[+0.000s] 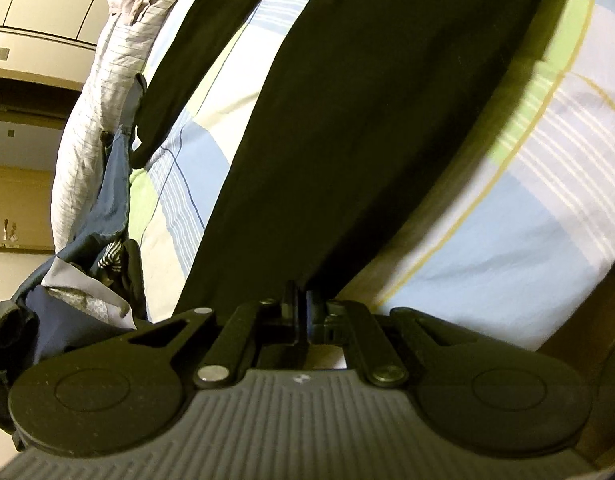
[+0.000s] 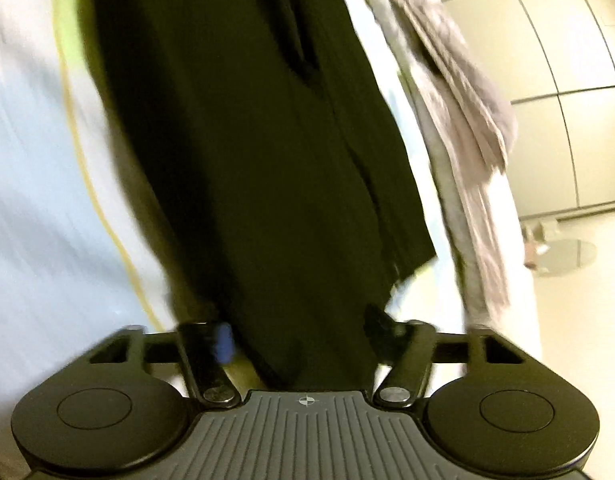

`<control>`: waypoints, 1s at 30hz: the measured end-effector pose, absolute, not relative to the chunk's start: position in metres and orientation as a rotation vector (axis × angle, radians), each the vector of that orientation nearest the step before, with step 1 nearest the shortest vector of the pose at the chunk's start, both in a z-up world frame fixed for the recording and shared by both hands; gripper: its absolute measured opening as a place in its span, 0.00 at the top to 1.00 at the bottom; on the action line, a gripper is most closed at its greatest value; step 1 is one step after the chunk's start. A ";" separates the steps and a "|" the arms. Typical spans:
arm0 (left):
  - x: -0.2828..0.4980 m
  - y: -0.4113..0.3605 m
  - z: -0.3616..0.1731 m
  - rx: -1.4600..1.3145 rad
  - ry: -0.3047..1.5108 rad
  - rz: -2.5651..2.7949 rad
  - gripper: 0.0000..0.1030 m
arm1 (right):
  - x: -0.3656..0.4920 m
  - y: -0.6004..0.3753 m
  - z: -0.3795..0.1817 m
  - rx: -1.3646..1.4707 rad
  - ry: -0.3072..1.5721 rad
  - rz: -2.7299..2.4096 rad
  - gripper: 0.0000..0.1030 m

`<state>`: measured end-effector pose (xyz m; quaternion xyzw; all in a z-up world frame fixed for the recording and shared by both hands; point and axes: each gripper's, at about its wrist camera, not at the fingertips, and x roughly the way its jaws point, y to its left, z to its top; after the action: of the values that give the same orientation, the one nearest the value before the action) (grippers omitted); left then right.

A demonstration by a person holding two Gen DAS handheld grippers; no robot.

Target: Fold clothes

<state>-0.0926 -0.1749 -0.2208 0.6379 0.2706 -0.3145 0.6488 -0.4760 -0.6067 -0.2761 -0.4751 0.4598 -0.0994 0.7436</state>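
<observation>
A black garment (image 1: 347, 140) lies stretched out on a bed sheet (image 1: 527, 220) checked in blue, green and white. My left gripper (image 1: 302, 300) is shut on the garment's near edge, and the cloth runs up and away from the closed fingers. The right wrist view is blurred. There my right gripper (image 2: 301, 332) stands open over the near end of the same black garment (image 2: 247, 160). The cloth lies between the spread fingers, one of which has a blue pad (image 2: 223, 342), and neither pad presses on it.
A heap of other clothes (image 1: 87, 300), blue, grey and striped, sits at the sheet's left side below a pale striped quilt (image 1: 103, 120). A grey cloth (image 2: 459, 100) lies along the bed's right side. Beyond it are wardrobe doors (image 2: 567, 120).
</observation>
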 end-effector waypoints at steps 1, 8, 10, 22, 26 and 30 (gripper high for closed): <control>-0.092 -0.176 -0.222 1.450 0.616 -0.712 0.97 | -0.475 -0.613 -0.278 -1.052 1.010 -0.234 0.43; -0.097 -0.178 -0.199 1.440 0.591 -0.681 0.98 | -0.482 -0.627 -0.273 -1.053 1.063 -0.195 0.96; -0.101 -0.173 -0.181 1.438 0.586 -0.680 0.98 | -0.489 -0.625 -0.261 -1.019 1.066 -0.194 0.97; -0.123 -0.145 -0.061 1.412 0.552 -0.567 0.98 | -0.533 -0.586 -0.160 -0.902 1.072 -0.094 0.98; -0.091 -0.175 -0.027 1.424 0.499 -0.576 0.98 | -0.521 -0.584 -0.132 -0.884 1.123 -0.034 0.98; -0.022 -0.232 0.002 1.446 0.470 -0.646 0.98 | -0.494 -0.603 -0.107 -0.884 1.179 0.003 0.98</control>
<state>-0.0223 -0.2317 0.0024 0.6436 0.2094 -0.2875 0.6777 -0.4937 -0.6032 -0.1075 -0.4029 0.5378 0.0015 0.7406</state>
